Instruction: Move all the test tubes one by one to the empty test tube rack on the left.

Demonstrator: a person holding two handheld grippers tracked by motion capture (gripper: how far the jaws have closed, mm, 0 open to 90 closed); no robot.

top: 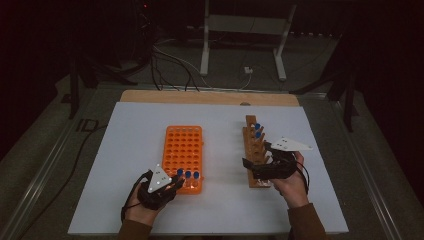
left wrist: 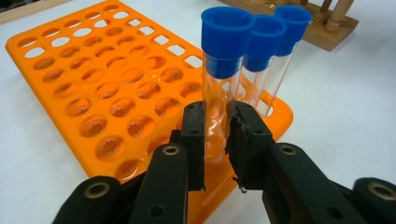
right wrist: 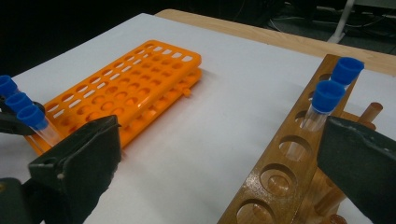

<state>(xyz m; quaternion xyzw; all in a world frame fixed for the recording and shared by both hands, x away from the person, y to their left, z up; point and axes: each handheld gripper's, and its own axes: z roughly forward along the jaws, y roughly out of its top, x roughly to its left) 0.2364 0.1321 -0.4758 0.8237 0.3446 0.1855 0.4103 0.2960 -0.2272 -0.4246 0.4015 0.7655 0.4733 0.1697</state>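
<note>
At the near left of the table we see our left hand (top: 142, 202) wrapped around the left gripper (top: 176, 184), forearm coming in from the bottom edge and the tool aimed forward and a little rightward at the near end of the orange rack (top: 183, 150). In the left gripper view its jaws are clamped on the clear wall of a blue-capped tube (left wrist: 219, 88), gripping below the cap. That tube stands upright in the rack's nearest row, with two more capped tubes (left wrist: 268, 56) lined up just beyond it in the same row.

Our right hand (top: 292, 182) holds the right gripper (top: 257, 167) at the near end of the wooden rack (top: 256, 150), the tool pointing leftward across that rack. In the right gripper view its jaws stand wide apart with nothing between them; the wooden rack runs past the right jaw, with two capped tubes (right wrist: 327, 100) seated in its far holes.
</note>
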